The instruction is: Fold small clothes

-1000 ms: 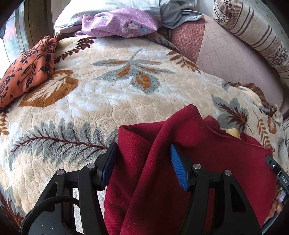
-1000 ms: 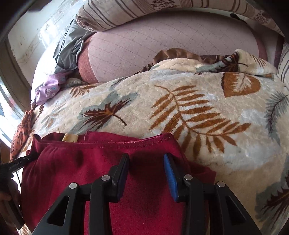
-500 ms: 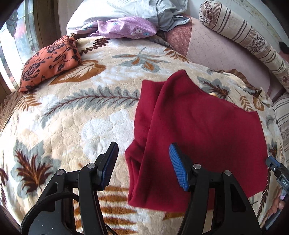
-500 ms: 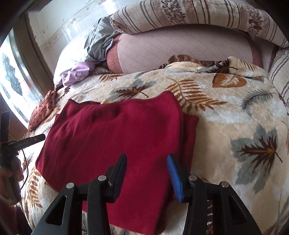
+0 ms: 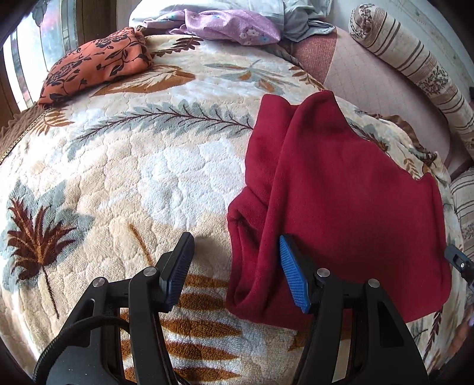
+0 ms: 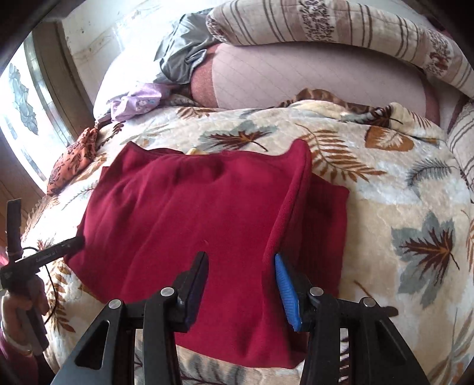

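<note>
My bed's leaf-print blanket (image 5: 154, 165) fills the view, a striped bolster (image 6: 340, 32) and window (image 5: 17, 53) behind. The folded red garment (image 6: 192, 213) lies flat on it. My left gripper (image 5: 234, 272) and right gripper (image 6: 240, 290) hover released, holding nothing

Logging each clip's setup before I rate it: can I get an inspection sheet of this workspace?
Surface: bed covered by a leaf-patterned blanket.
Job's things: red garment lying partly folded on the blanket, side edges turned in.
Clutter: orange floral cloth, purple floral cloth, grey cloth, striped bolster, pink cushion.
Grippers: left gripper open above the garment's edge, holding nothing; right gripper open over the garment, holding nothing.
Cables: black cable at the left gripper.
Surroundings: window beside the bed.
</note>
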Demonstrator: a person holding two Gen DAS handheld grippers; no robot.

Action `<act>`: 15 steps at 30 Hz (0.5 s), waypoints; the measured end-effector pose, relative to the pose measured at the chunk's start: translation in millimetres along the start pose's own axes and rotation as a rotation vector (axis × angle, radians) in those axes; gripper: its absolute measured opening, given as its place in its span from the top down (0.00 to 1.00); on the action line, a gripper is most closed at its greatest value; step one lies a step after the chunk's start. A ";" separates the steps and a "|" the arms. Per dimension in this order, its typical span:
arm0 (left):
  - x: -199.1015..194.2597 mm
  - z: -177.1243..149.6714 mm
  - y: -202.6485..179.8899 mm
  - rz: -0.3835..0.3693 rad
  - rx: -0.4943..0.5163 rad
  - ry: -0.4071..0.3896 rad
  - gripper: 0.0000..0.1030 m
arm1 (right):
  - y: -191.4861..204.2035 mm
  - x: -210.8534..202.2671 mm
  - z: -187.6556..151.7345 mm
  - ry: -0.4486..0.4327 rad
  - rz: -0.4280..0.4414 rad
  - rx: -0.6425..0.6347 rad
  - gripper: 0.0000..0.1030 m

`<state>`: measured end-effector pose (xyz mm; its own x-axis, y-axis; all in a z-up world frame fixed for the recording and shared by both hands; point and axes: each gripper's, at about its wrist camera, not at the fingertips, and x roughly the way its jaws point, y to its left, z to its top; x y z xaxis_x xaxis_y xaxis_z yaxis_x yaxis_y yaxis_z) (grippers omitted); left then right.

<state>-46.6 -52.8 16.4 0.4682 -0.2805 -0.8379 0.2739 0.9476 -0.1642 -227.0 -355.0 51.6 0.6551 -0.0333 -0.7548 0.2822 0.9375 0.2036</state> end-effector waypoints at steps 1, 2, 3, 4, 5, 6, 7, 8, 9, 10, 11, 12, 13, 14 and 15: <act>-0.3 1.0 -0.2 -0.001 0.003 -0.003 0.42 | 8.1 5.4 4.9 0.003 0.018 0.000 0.56; -0.2 2.2 0.1 -0.002 0.005 -0.004 0.42 | 16.2 11.5 9.4 0.006 0.041 0.001 0.56; 0.3 3.3 0.4 -0.003 0.005 -0.005 0.42 | 24.9 18.0 14.2 0.012 0.071 0.001 0.56; 0.9 4.1 0.4 -0.004 0.005 -0.005 0.42 | 33.5 24.4 18.9 0.017 0.095 -0.002 0.56; 1.6 4.7 0.5 -0.004 0.005 -0.005 0.42 | 45.3 32.0 24.6 0.020 0.115 -0.013 0.56; 1.9 4.8 0.4 -0.005 0.006 -0.006 0.42 | 58.1 39.1 30.0 0.018 0.127 -0.032 0.56; 2.3 4.9 0.4 -0.004 0.007 -0.007 0.42 | 70.8 45.3 34.9 0.015 0.138 -0.052 0.56; 2.6 5.0 0.2 -0.004 0.008 -0.007 0.42 | 84.6 52.5 40.5 0.014 0.153 -0.075 0.56; 2.8 4.8 0.7 -0.005 0.008 -0.006 0.42 | 98.5 59.3 45.7 0.015 0.169 -0.094 0.56; 3.0 5.3 0.8 -0.007 0.008 -0.005 0.42 | 113.1 66.8 51.7 0.017 0.187 -0.113 0.56; 3.6 6.2 1.1 -0.009 0.007 -0.004 0.42 | 125.6 73.5 57.6 0.016 0.199 -0.129 0.56; 4.0 6.8 1.8 -0.012 0.004 -0.002 0.42 | 138.6 80.8 63.9 0.013 0.205 -0.147 0.57; 4.2 7.2 2.1 -0.014 0.001 0.000 0.42 | 149.9 88.2 70.1 0.008 0.208 -0.162 0.60; 4.4 7.4 2.5 -0.015 0.001 0.002 0.42 | 159.0 94.9 75.5 0.003 0.208 -0.174 0.61; 4.6 7.5 2.6 -0.016 0.003 0.002 0.42 | 167.7 101.9 81.2 -0.003 0.206 -0.182 0.61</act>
<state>-37.4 -52.7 16.0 0.4618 -0.2952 -0.8364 0.2836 0.9426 -0.1761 -56.0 -229.3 59.5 0.6874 0.1638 -0.7075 0.0121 0.9715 0.2367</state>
